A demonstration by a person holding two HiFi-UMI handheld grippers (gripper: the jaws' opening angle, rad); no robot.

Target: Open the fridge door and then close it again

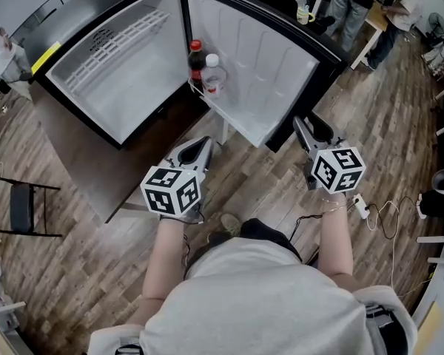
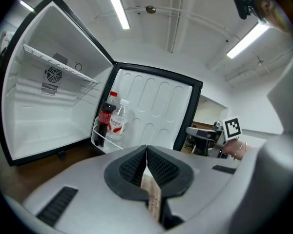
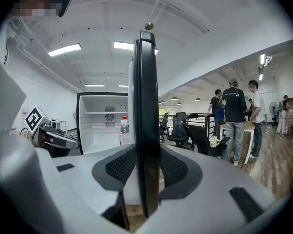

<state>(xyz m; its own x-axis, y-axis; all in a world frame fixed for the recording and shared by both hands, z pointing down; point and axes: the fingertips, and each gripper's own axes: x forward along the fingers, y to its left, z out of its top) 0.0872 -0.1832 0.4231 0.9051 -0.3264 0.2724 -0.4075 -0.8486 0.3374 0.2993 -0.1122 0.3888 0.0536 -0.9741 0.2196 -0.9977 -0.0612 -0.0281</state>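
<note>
The small black fridge (image 1: 111, 72) stands wide open, its white inside bare. Its door (image 1: 259, 72) is swung out to the right. A cola bottle (image 1: 196, 61) and a water bottle (image 1: 212, 76) stand in the door shelf. My right gripper (image 1: 305, 128) is shut on the door's free edge (image 3: 145, 106), which stands as a dark upright slab between the pads of that gripper (image 3: 145, 169). My left gripper (image 1: 200, 148) hovers in front of the fridge near the door's hinge side. It is shut with nothing in it (image 2: 146, 152).
Two people stand at a table (image 1: 374, 17) at the back right, with office chairs (image 3: 183, 128) near them. A black folding chair (image 1: 18, 205) is at the left. A power strip (image 1: 362, 207) and cables lie on the wood floor by my right arm.
</note>
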